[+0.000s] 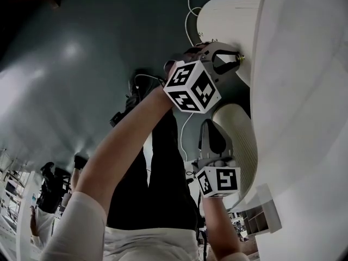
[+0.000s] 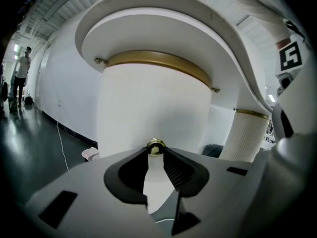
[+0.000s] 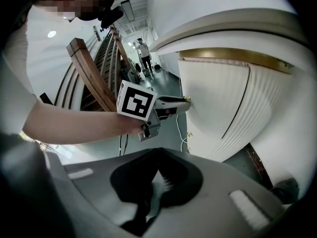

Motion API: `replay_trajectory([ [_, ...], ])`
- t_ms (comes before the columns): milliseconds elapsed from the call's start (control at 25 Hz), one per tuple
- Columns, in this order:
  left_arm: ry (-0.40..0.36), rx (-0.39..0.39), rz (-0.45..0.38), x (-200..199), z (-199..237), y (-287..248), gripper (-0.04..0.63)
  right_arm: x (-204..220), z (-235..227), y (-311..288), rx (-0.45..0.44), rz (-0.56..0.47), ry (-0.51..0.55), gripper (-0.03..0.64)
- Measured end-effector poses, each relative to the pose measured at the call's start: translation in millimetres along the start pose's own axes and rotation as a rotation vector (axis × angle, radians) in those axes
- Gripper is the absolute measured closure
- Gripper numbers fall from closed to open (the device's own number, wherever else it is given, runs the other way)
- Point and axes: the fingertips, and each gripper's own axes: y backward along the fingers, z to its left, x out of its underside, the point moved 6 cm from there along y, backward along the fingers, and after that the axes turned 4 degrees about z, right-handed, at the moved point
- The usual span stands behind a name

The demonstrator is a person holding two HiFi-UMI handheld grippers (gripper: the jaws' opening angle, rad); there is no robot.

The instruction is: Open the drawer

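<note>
Hiding most of the knob (image 2: 155,147), the left gripper (image 2: 155,152) is clenching it between its jaw tips. Only the brass cap is showing, at 6 o'clock on the drawer (image 2: 148,108).

Drawer: the white curved front is sitting under a brass band (image 2: 158,63) and an overhanging top (image 2: 148,14). Its seams are not showing in the left gripper view, so whether it is standing out from the body is not readable there. In the head view the top is cutting off most of the front at 3 o'clock.

Right gripper (image 3: 159,152): the jaws are lying together and grasping nothing. In the head view it is hanging at 6 o'clock from the left gripper. From its own view the left gripper is reaching in from 9 o'clock onto the knob.

Surroundings:
- A fluted column (image 2: 245,135) is standing at 3 o'clock of the drawer.
- A cable (image 2: 62,148) is trailing over the dark floor (image 2: 29,148) at 9 o'clock.
- A pink cloth (image 2: 89,154) is lying at the drawer's foot, too indistinct to describe further.
- A person (image 2: 21,68) is standing far off at 9 o'clock.
- Wooden rails (image 3: 91,78) are leaning at 10 o'clock in the right gripper view, partly hidden by the arm.
</note>
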Motion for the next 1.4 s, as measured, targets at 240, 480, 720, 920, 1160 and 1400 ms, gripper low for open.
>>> replay_trajectory([
  [240, 0.015, 0.004, 0.009, 4.9, -2.4, 8.0, 0.497, 1.4, 1.1, 3.3, -0.003, -0.005, 0.002, 0.606],
  [480, 0.066, -0.006, 0.002, 17.2, -4.7, 31.8, 0.495, 4.5, 7.5, 3.5, -0.009, 0.005, 0.012, 0.606],
  [720, 0.099, 0.007, 0.007, 29.4, -3.8, 55.5, 0.495, 5.6, 23.5, -2.7, -0.021, 0.005, 0.024, 0.606],
  [920, 0.157, 0.002, 0.003, 41.6, -5.2, 72.7, 0.497, 10.9, 34.6, -7.2, -0.031, 0.011, 0.032, 0.606],
  [1160, 0.172, -0.001, 0.015, 56.3, -6.6, 99.6, 0.5, 10.6, 54.1, -9.0, -0.04, 0.01, 0.048, 0.606],
  [1400, 0.215, 0.009, 0.026, 71.6, -6.8, 123.5, 0.502, 15.6, 71.1, -10.1, -0.046, 0.005, 0.046, 0.606],
])
